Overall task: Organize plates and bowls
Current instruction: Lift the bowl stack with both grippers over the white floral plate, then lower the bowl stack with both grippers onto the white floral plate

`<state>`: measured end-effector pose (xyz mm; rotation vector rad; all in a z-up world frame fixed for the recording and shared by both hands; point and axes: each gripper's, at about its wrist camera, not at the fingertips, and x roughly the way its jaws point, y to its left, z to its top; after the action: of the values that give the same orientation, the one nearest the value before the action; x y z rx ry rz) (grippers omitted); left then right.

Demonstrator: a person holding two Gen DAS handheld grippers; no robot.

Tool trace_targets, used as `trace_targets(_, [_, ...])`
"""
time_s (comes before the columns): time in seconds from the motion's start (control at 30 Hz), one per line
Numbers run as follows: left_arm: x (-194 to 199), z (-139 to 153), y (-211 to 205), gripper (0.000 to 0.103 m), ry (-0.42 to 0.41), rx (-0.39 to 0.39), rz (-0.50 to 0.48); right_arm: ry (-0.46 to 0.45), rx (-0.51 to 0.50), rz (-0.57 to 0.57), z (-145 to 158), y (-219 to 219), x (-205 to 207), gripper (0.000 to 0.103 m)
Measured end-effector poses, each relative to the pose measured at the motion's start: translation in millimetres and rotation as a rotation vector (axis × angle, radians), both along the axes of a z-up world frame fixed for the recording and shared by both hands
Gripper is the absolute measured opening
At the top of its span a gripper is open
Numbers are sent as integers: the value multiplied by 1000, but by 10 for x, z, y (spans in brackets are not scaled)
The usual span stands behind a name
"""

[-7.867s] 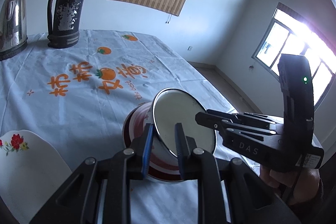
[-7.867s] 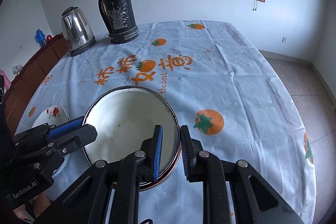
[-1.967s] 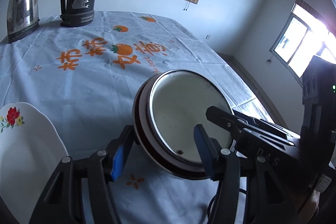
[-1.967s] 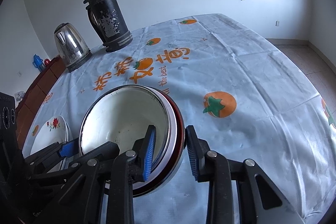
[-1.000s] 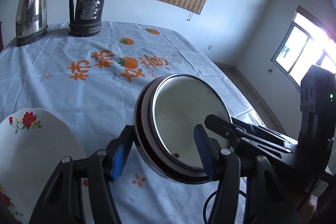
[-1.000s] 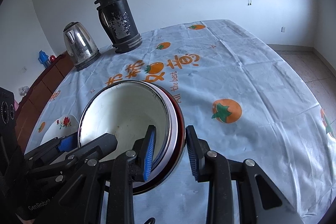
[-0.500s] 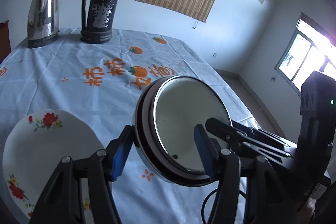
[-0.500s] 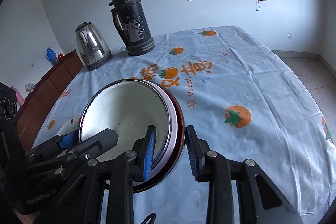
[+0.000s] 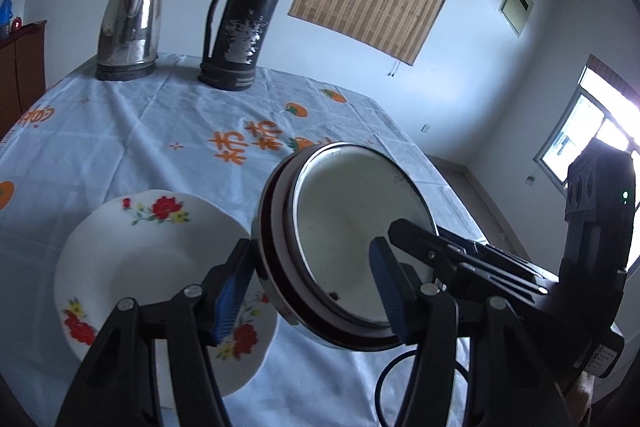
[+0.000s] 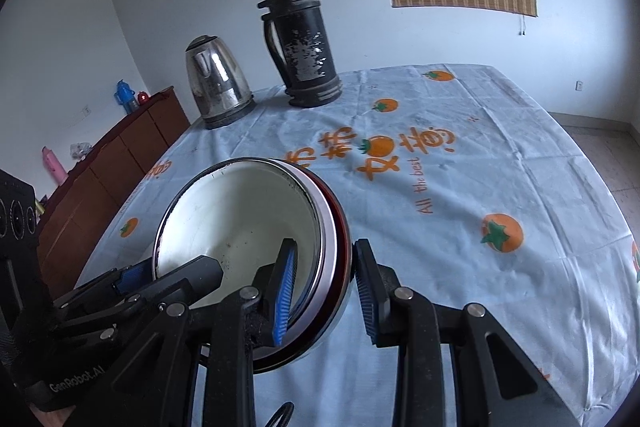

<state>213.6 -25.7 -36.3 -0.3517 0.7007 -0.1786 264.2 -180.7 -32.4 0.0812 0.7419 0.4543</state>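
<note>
- Two nested enamel bowls (image 9: pixel 352 251), white inside with dark red outer walls, hang tilted above the orange-printed tablecloth (image 9: pixel 120 147), not yet set down.
- Left gripper (image 9: pixel 310 291) clamps one rim side; right gripper (image 10: pixel 324 291) pinches the opposite rim.
- Stacking appears done; placement remains, likely by the white flowered plate (image 9: pixel 132 255).
- Left view alone shows that plate; right view alone shows the wooden sideboard (image 10: pixel 112 163).

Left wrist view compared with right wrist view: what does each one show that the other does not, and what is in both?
Only the left wrist view shows the flowered plate on the tablecloth and the bright window.

Only the right wrist view shows the wooden cabinet with small bottles on top.

Both show the enamel bowl gripped at its rim by the left hand-held gripper and the right hand-held gripper, plus the kettle and flask.
</note>
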Motion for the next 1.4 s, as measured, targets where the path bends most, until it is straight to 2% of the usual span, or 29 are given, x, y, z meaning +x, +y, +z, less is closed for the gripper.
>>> trace_targets(0.87, [-380, 33, 694, 58, 34, 15, 161, 15, -10, 171, 17, 798, -197, 31])
trace_targets(1.4, [-411, -53, 868, 58, 72, 28, 205, 33, -9, 215, -78, 1002, -197, 31])
